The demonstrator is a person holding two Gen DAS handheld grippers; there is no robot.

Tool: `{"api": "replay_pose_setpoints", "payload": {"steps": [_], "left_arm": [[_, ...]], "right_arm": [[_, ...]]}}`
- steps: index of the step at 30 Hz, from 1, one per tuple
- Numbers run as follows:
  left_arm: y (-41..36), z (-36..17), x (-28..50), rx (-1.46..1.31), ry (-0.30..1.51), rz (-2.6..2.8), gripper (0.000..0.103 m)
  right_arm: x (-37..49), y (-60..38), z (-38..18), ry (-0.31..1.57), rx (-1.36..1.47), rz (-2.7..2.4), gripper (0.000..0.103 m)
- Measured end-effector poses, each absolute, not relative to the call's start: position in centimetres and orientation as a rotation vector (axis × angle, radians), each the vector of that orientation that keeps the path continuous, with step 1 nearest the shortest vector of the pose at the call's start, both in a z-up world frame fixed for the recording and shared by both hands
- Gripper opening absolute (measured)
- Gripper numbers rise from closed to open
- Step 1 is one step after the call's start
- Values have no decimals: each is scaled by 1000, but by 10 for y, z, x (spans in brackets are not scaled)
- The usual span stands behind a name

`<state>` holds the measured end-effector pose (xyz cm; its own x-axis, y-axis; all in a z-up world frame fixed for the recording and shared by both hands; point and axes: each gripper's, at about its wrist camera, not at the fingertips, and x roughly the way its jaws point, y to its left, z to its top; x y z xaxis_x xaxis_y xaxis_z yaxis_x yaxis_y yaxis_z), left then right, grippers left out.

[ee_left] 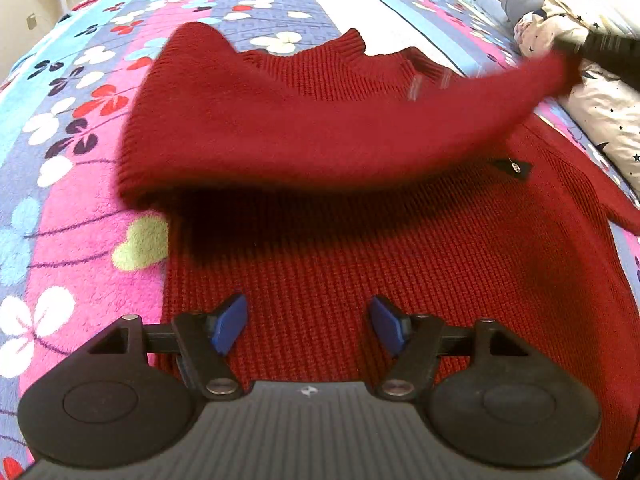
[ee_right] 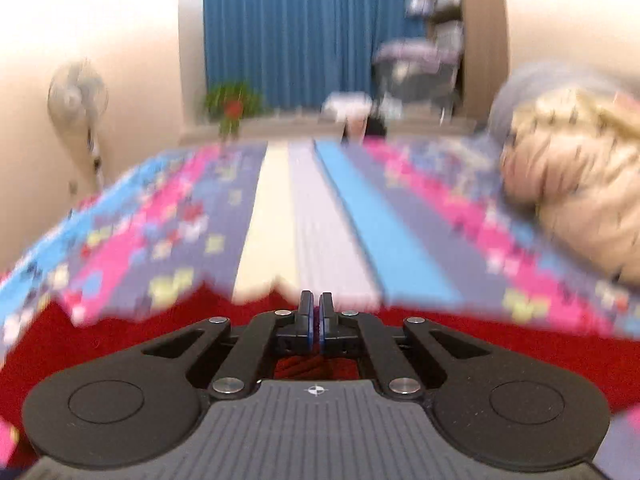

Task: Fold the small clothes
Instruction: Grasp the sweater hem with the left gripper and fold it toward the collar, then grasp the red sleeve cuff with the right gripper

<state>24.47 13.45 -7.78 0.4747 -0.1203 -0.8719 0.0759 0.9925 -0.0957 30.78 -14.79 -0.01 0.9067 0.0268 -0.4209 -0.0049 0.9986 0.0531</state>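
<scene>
A red knitted sweater (ee_left: 360, 264) lies flat on a floral bedspread (ee_left: 72, 184). One sleeve (ee_left: 320, 128) is lifted off it and stretched across the body toward the upper right. There my right gripper (ee_left: 574, 56) holds its end. In the right wrist view the right gripper (ee_right: 316, 308) has its jaws together with a sliver of red knit between them, and the red sweater (ee_right: 520, 352) lies blurred below. My left gripper (ee_left: 306, 322) hovers over the sweater's lower body, jaws apart, nothing between its blue pads (ee_left: 230, 324).
A star-patterned cream quilt and pillows (ee_left: 604, 120) are heaped at the bed's right side. A black tag (ee_left: 514, 168) is on the sweater. Beyond the bed stand a fan (ee_right: 78, 96), a potted plant (ee_right: 232, 106) and a blue curtain (ee_right: 304, 32).
</scene>
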Motion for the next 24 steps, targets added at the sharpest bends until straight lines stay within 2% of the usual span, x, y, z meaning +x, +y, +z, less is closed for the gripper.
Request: {"api": "replay_pose_setpoints", "payload": {"steps": [2, 4, 5, 7, 8, 11, 12, 13, 14, 16, 17, 18, 22, 24], "left_arm": [[134, -78, 245, -42, 1069, -122, 74], [133, -79, 245, -39, 1069, -125, 75], [132, -79, 245, -37, 1069, -125, 76], [131, -79, 246, -36, 1070, -129, 77], [131, -79, 246, -35, 1071, -131, 78], [130, -78, 248, -31, 1072, -130, 78], [130, -76, 248, -35, 1068, -127, 78], [130, -72, 247, -39, 1059, -124, 77], [130, -69, 247, -35, 1048, -122, 76], [130, -56, 244, -14, 986, -128, 75], [129, -47, 241, -3, 930, -132, 75], [129, -37, 238, -2, 864, -133, 74], [145, -23, 239, -67, 685, -97, 58], [151, -44, 251, -34, 745, -43, 45]], "right_arm": [[310, -158, 13, 342, 14, -90, 1], [321, -174, 7, 353, -22, -242, 3], [333, -186, -4, 442, -22, -291, 7], [356, -215, -36, 727, 39, -296, 7], [353, -226, -45, 765, 62, -316, 7], [326, -238, -47, 641, 53, -311, 9], [319, -241, -49, 618, 74, -250, 19], [317, -242, -52, 618, 88, -195, 35], [317, -244, -59, 661, 88, -128, 47], [331, -247, -79, 880, 16, -66, 44], [332, -249, -84, 920, -14, -73, 38], [324, -257, -79, 878, 4, -68, 37], [290, -282, -55, 794, 89, -44, 42], [270, -292, -50, 772, 63, -54, 45]]}}
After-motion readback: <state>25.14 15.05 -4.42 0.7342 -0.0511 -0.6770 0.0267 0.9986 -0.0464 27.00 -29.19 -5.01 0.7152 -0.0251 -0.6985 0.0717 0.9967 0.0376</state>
